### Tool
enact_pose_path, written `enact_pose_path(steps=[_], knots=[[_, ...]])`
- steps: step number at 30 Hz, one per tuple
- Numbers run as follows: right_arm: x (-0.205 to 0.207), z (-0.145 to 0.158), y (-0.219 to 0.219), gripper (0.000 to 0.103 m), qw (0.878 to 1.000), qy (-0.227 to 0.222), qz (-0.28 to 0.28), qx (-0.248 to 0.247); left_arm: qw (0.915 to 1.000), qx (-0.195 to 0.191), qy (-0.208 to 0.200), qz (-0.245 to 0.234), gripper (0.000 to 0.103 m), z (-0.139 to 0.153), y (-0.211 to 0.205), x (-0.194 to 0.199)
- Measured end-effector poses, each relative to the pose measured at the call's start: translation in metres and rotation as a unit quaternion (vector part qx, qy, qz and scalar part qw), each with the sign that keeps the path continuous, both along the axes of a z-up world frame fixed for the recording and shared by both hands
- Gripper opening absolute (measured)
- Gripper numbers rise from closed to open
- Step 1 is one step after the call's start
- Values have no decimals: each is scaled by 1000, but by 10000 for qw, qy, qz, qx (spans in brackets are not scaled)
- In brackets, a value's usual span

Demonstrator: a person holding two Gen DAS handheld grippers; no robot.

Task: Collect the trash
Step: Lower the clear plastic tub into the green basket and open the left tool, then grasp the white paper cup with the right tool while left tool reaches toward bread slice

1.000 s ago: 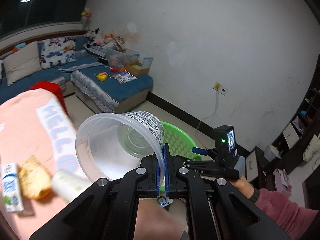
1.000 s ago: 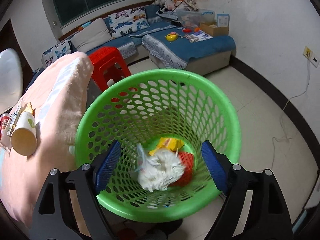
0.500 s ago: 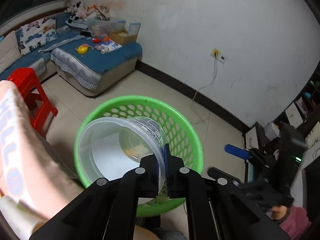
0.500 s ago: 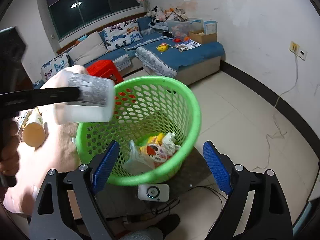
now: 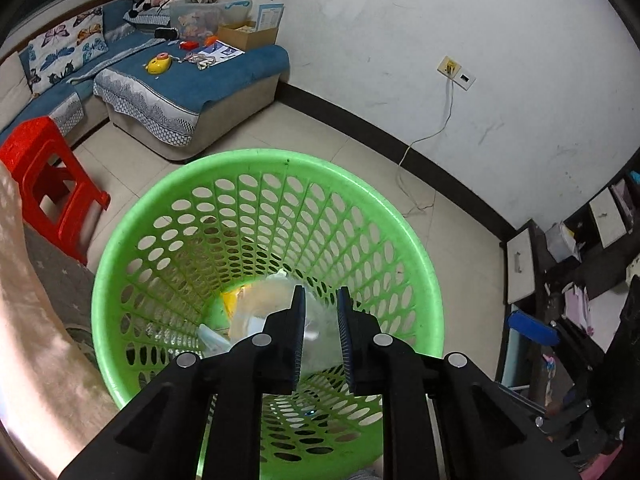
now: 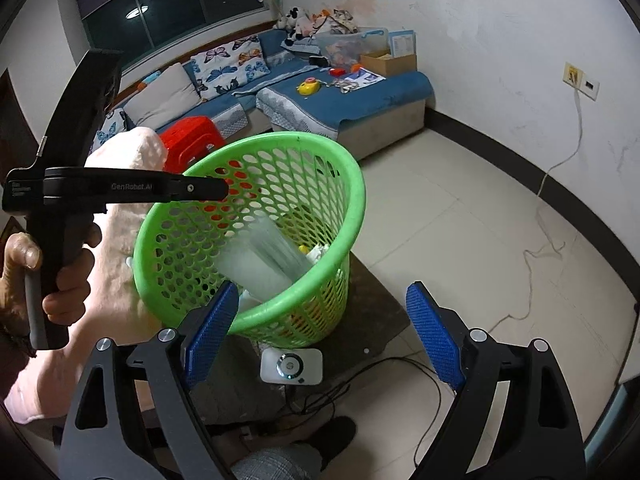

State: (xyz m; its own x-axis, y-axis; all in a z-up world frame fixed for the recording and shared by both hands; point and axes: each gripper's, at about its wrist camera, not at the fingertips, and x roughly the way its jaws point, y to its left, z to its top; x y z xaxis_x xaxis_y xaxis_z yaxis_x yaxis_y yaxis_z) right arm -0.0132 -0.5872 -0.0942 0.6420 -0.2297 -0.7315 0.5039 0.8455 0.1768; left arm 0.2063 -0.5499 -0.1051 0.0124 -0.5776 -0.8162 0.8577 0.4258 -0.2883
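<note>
The green mesh basket [image 5: 416, 248] stands on the floor below my left gripper [image 5: 321, 340], whose jaws are slightly apart and hold nothing. The clear plastic cup [image 5: 276, 312] lies blurred inside the basket among other trash, with a yellow scrap [image 5: 232, 302] beside it. In the right wrist view the basket [image 6: 352, 216] holds the blurred cup [image 6: 268, 256]. My right gripper [image 6: 320, 336] is wide open and empty, in front of the basket. The left gripper's body [image 6: 120, 190] reaches over the basket rim.
A pink cloth-covered table [image 5: 28, 320] is at the left. A red stool [image 5: 44, 184] and a blue sofa [image 5: 192, 80] stand behind the basket. A white device [image 6: 291, 367] with cables lies on the floor by the basket. Dark shelves [image 5: 580, 264] stand at the right.
My left gripper opened over the basket and let go of the clear cup, which dropped inside. My right gripper drew back from the basket, still open.
</note>
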Motion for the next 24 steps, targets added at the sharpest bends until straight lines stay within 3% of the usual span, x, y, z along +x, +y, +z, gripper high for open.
enact_pose_path(steps=[8, 12, 17, 24], knots=[[-6, 6, 8, 85, 10000, -50, 70, -28, 9997, -217, -29, 84, 17, 18, 29, -9], [1, 16, 23, 85, 9995, -112, 281, -70, 9983, -432, -314, 244, 30, 44, 66, -16], [20, 31, 48, 88, 9975, -237, 663, -70, 9950, -661, -544, 511, 36, 72, 122, -18], [64, 50, 93, 89, 9896, -384, 1383, 57, 9848, -775, -804, 1331, 50, 95, 223, -2]])
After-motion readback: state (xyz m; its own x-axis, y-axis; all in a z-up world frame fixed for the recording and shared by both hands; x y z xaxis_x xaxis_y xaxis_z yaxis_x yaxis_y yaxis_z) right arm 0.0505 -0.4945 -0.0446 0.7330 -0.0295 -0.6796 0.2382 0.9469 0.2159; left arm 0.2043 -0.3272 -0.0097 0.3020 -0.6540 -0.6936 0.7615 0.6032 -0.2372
